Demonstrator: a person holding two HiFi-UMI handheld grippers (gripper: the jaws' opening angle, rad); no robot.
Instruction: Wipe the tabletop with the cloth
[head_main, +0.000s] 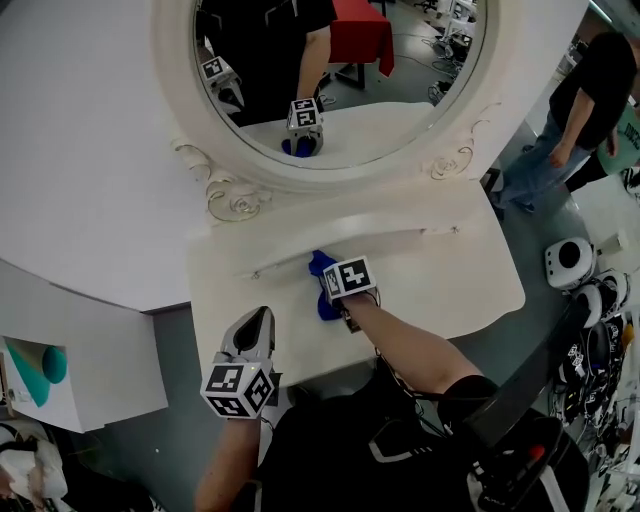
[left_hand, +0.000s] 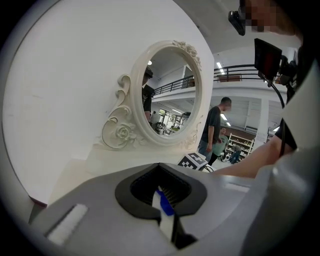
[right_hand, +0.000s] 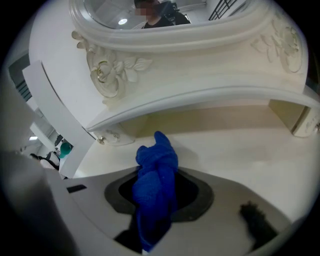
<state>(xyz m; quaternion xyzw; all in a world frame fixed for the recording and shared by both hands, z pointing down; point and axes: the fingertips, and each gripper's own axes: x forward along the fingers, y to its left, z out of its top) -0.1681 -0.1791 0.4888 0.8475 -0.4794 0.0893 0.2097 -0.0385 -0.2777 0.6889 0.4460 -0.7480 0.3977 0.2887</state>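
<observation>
Right tongs (head_main: 333, 293) press blue cloth (head_main: 318, 265) on white surface (head_main: 440, 285); left tongs (head_main: 260, 318) idle.
Right tongs clenched on the bunched cloth, which hangs out between the jaws and touches the surface near its back edge, about mid-width, just before the low shelf (head_main: 400, 232) under the oval mirror (head_main: 340, 70). Left tongs clenched, tips together, over the front edge near the front-left corner. Only print: black-and-white square markers on each cube (head_main: 240, 390), no letters readable. Mirror frame is white with carved scrolls (head_main: 235, 195); white wall behind, grey floor (head_main: 170, 340), a person (head_main: 575, 110) standing off the right edge.
</observation>
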